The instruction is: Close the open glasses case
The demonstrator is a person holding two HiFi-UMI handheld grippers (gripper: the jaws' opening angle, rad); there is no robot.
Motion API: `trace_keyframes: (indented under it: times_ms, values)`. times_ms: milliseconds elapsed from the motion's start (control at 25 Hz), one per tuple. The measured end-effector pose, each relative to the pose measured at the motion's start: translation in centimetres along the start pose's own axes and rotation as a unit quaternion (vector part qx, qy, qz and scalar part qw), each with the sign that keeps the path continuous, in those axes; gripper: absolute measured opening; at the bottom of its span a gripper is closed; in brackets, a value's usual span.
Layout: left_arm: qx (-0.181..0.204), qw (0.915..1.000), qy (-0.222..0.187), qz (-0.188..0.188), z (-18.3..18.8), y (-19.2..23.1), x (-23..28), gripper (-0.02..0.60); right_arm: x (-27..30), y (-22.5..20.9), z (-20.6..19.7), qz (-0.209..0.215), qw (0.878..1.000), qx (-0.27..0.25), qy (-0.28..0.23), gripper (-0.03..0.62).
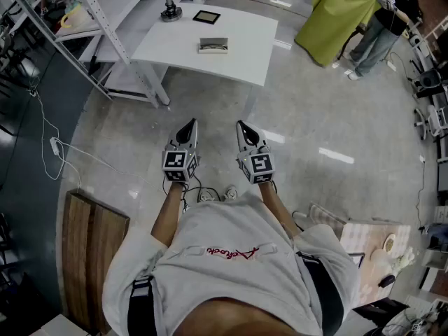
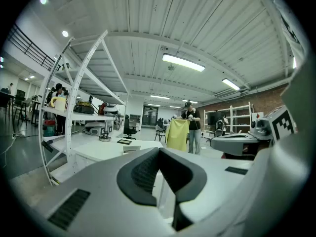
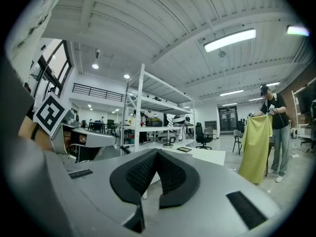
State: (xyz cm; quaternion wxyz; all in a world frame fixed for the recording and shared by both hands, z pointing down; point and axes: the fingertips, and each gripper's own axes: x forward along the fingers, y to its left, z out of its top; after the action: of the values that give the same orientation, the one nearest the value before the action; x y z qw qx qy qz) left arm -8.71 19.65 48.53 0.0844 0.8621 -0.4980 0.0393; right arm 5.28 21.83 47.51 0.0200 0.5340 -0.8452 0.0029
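Note:
The open glasses case (image 1: 213,45) lies on a white table (image 1: 245,54) some way ahead of me, and it also shows small in the left gripper view (image 2: 131,148). Both grippers hang level over the floor, well short of the table. My left gripper (image 1: 190,122) (image 2: 159,150) is shut with nothing between its pads. The right gripper (image 1: 240,124) (image 3: 157,152) is also shut and empty. In the right gripper view the jaws hide the case.
A black square item (image 1: 206,17) and a black stand (image 1: 171,11) share the table. A metal shelving rack (image 1: 98,26) stands left of it. A person holds a green cloth (image 1: 336,19) at the far right. A wooden board (image 1: 91,250) leans at lower left; a cable (image 1: 54,145) runs over the floor.

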Motion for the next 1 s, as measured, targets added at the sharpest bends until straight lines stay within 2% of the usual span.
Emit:
trace_keyframes:
  times_ms: [680,840,1000]
  values:
    - [0.002,1.0000,0.005,0.001,-0.1,1.4,1.6,0.031,2.0,-0.4,-0.4,-0.001,1.000,-0.001,0.004,0.026]
    - [-0.004,1.0000,0.006,0.005,-0.3,1.6,1.7,0.031,2.1,-0.5,0.1,0.003,1.000,0.014,-0.009,0.026]
    - [-0.009,0.9999,0.006,0.008,-0.3,1.6,2.1,0.031,2.5,-0.8,0.2,0.006,1.000,0.007,-0.011,0.026]
